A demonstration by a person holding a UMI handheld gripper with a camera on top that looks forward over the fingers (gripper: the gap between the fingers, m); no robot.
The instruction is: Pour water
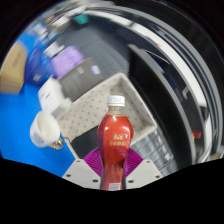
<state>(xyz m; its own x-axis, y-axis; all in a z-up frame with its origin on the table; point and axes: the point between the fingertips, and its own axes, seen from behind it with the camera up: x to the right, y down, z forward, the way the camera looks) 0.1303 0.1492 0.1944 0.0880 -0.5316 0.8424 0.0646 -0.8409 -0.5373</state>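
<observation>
A red plastic bottle [115,140] with a white cap and a red label stands upright between my fingers. My gripper [113,165] is shut on the bottle's lower body, with the magenta pads [93,162] pressed against both of its sides. A white cup [45,128] stands on the blue surface to the left of the bottle, its opening facing up. The bottle's base is hidden below the fingers.
A pale woven mat [85,112] lies behind the bottle. A white box [52,94] and a purple item [67,62] sit further back on the blue table [20,125]. A dark table or shelf edge [165,85] runs along the right.
</observation>
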